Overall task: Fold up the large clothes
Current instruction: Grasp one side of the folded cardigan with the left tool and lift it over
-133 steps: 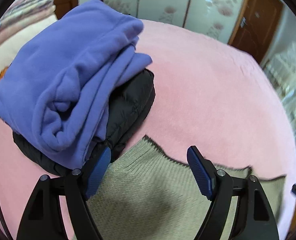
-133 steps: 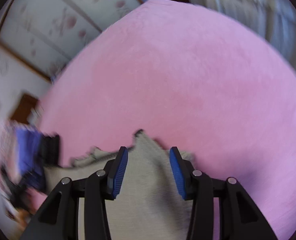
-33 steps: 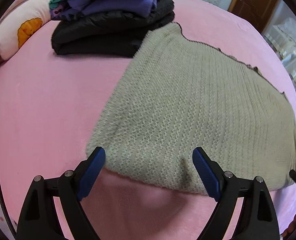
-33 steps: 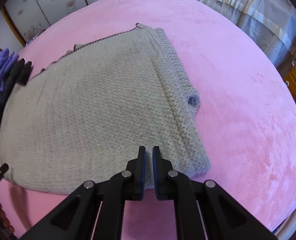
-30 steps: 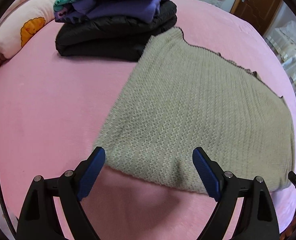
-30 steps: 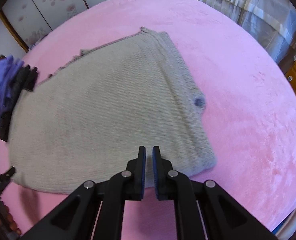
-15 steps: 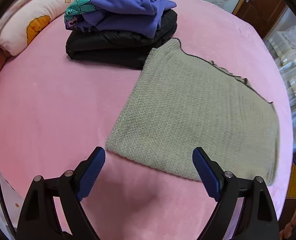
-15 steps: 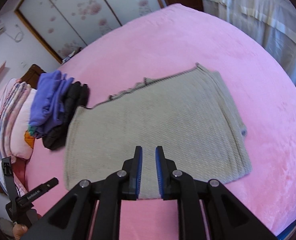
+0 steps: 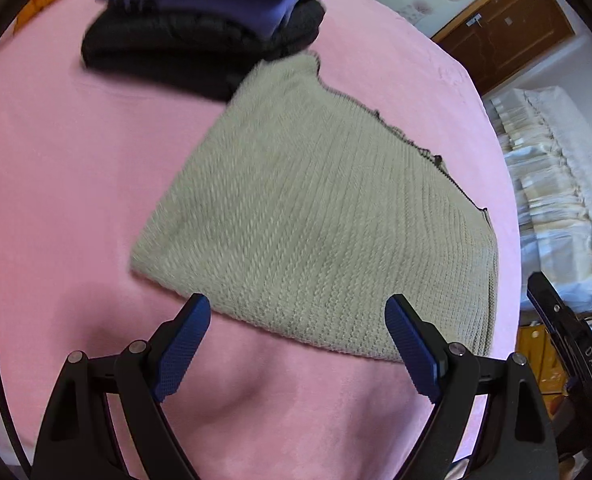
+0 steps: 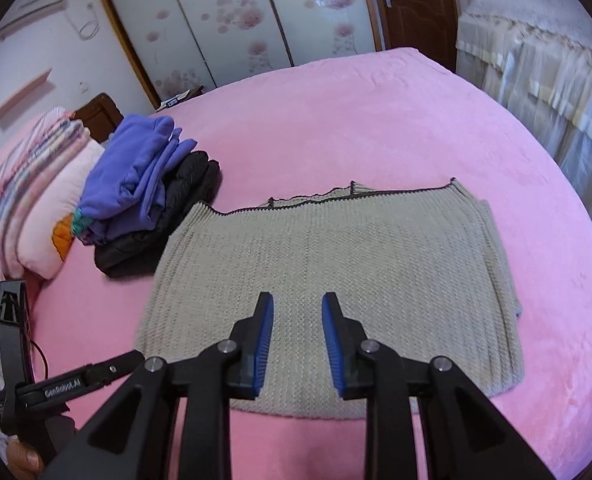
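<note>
A beige knitted sweater (image 9: 328, 216) lies folded flat on the pink bed (image 9: 56, 184); it also shows in the right wrist view (image 10: 336, 256). My left gripper (image 9: 298, 332) is open and empty, hovering above the sweater's near edge. My right gripper (image 10: 298, 320) is partly open and empty, held above the sweater's near middle. Neither gripper touches the cloth. Part of the left gripper's body (image 10: 76, 380) shows at the lower left of the right wrist view.
A stack of folded clothes, purple (image 10: 136, 184) on black (image 10: 184, 188), sits at the sweater's far left corner. Pillows (image 10: 36, 200) lie left of it. Sliding wardrobe doors (image 10: 236, 20), a wooden door and a covered piece of furniture (image 10: 536, 80) stand beyond the bed (image 10: 376, 112).
My right gripper has opened from shut and risen back from the sweater. My left gripper has moved closer over the sweater's near edge. The sweater lies still.
</note>
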Demonstrator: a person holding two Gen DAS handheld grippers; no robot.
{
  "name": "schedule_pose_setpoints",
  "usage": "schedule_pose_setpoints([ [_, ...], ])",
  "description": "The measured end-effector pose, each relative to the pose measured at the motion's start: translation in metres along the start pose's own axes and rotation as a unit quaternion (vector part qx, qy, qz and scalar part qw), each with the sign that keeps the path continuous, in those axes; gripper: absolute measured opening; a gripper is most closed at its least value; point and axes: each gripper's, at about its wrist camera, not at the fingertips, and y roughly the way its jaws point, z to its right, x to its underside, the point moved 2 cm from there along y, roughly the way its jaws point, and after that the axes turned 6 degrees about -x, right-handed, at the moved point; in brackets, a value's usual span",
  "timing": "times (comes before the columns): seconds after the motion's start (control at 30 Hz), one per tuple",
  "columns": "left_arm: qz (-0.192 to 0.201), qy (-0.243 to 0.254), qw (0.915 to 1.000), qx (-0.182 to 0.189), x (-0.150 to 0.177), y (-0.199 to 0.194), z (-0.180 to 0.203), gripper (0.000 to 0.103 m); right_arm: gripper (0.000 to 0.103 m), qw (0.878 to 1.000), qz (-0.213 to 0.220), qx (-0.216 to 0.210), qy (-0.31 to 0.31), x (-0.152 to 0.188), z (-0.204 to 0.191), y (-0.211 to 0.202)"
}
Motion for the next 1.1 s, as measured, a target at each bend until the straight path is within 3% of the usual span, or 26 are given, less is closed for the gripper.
schedule_pose_setpoints([
  [0.23,-0.026,-0.067,0.9964,0.045,0.021,0.058,-0.034,0.088,0.025,1.000,-0.013,0.010,0.004,0.018,-0.004,0.042],
  [0.43,-0.007,-0.142,0.9828,0.119,0.019,0.090,-0.062,0.088,0.025,0.999,-0.033,0.004,0.013,0.029,-0.004,0.072],
  [0.77,0.055,-0.122,0.9791,0.153,-0.020,0.101,-0.038,0.087,0.025,0.999,-0.042,0.013,-0.021,0.032,-0.007,0.106],
  [0.8,0.060,-0.125,0.9783,0.154,-0.023,0.102,-0.037,0.084,0.025,0.999,-0.042,0.019,-0.027,0.031,-0.007,0.108],
  [0.87,0.069,-0.131,0.9768,0.155,-0.029,0.101,-0.033,0.054,0.025,0.998,-0.039,0.027,-0.036,0.030,-0.007,0.113],
  [0.93,0.073,-0.124,0.9808,0.132,-0.033,0.100,-0.030,0.030,0.025,0.998,-0.037,0.038,-0.043,0.029,-0.007,0.118],
  [1.0,0.072,-0.110,0.9843,0.119,-0.037,0.097,-0.029,0.028,0.024,0.997,-0.039,0.045,-0.046,0.029,-0.004,0.126],
  [1.1,0.094,-0.057,0.9897,0.092,-0.038,0.083,-0.017,0.024,0.010,0.996,-0.033,0.055,-0.055,0.028,-0.001,0.135],
])
